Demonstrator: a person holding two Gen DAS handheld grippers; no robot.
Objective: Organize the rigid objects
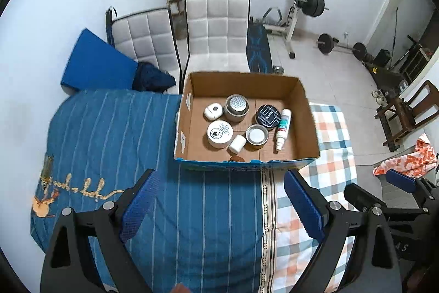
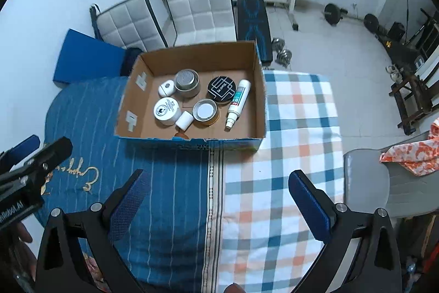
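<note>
An open cardboard box [image 1: 306,111] [image 2: 259,89] sits on the bed. Inside lie several rigid items: a white jar [image 1: 219,133] [image 2: 166,111], a grey tin [image 1: 236,107] [image 2: 187,82], a black round box [image 1: 268,114] [image 2: 221,89], a white spray bottle [image 1: 282,128] [image 2: 238,102], an open tin [image 1: 256,136] [image 2: 205,111], a small white cylinder [image 1: 236,143] [image 2: 183,120] and a white oval case [image 1: 213,111] [image 2: 166,88]. My left gripper [image 1: 221,208] is open and empty, hovering before the box. My right gripper [image 2: 218,206] is open and empty too.
The bed has a blue striped cover [image 1: 109,133] and a checked sheet [image 2: 288,155]. Two white padded chairs [image 1: 216,29] and a blue mat [image 1: 96,62] stand behind the box. A weight bench and barbell [image 2: 252,15] are on the floor. A grey chair [image 2: 367,180] is at right.
</note>
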